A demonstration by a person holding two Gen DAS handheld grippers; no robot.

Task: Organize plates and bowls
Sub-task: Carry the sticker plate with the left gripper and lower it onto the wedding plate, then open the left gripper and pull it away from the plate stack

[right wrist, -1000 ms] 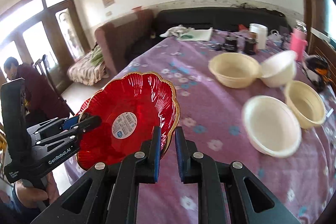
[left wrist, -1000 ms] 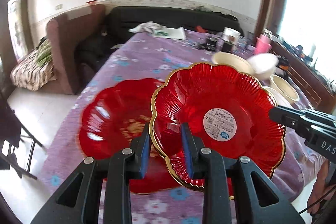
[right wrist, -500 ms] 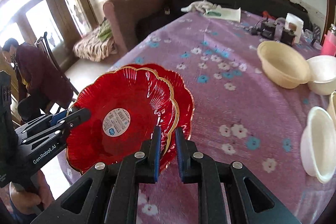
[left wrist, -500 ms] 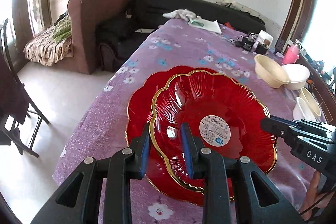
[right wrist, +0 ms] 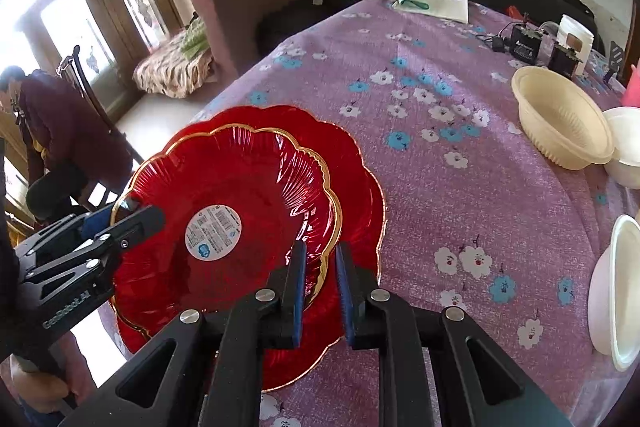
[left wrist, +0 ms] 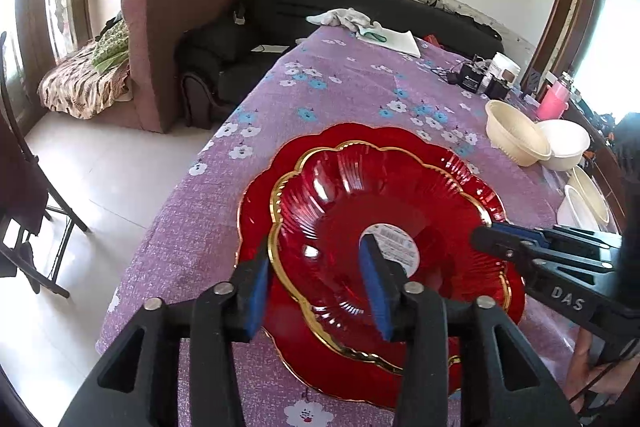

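Note:
Two red scalloped plates with gold rims are stacked at the near left corner of the table. The upper plate, with a round white sticker, rests tilted on the lower plate. My left gripper straddles the upper plate's near rim. Its jaws are opening and the pads stand clear of the rim. My right gripper is on the opposite rim, its pads close around the edge and only starting to open.
The table has a purple flowered cloth. A cream bowl and white bowls stand at the right. Small boxes and a cloth lie at the far end. A person sits left of the table, by a brown armchair.
Both grippers carried the upper plate left and down onto the lower plate. The left jaws have since spread off the rim; the right jaws look almost unchanged.

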